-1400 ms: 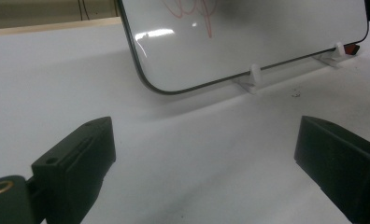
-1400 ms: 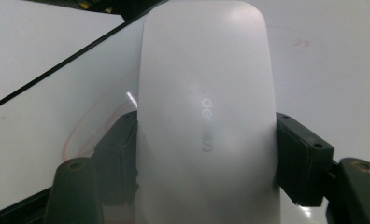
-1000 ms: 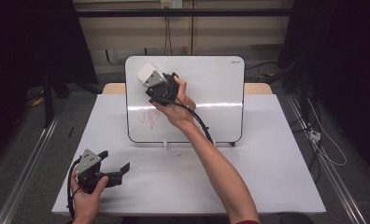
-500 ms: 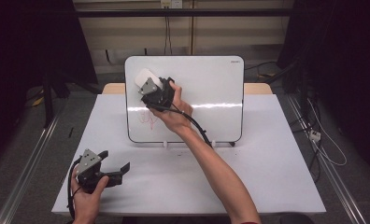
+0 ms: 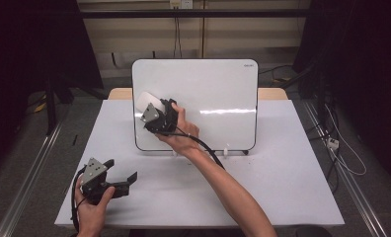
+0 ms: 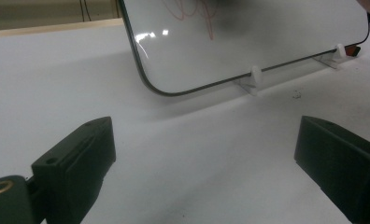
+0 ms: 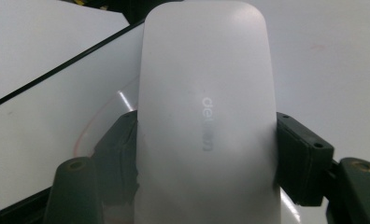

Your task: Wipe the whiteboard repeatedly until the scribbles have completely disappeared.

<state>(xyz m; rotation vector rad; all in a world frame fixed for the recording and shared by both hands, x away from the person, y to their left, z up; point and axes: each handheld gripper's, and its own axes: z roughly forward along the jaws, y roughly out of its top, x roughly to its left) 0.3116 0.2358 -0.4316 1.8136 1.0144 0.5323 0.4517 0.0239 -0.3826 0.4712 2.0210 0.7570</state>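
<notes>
Two tools are at work over a white counter (image 5: pixel 292 163). The right tool (image 5: pixel 151 111) has its jaws closed on a white eraser (image 5: pixel 148 102), one jaw against each long side, and the eraser (image 7: pixel 206 116) stands out ahead of the jaws with faint grey lettering on its back. Its far end lies against the left part of a whiteboard (image 5: pixel 213 94), which stands tilted back on small white feet (image 6: pixel 254 77) at the far middle of the counter. Beside the eraser, the board's surface carries faint red marks (image 7: pixel 87 130).

The left tool (image 5: pixel 117 180) rests low over the near left part of the counter, held in the person's left hand (image 5: pixel 92 210). Its jaws stand wide apart with nothing between them but bare counter. Ahead of those jaws is the board's lower corner, well apart from them, with red scribbles (image 6: pixel 199 14) near the top of the left gripper view. A black cable (image 5: pixel 203 145) trails from the right tool along the forearm.
</notes>
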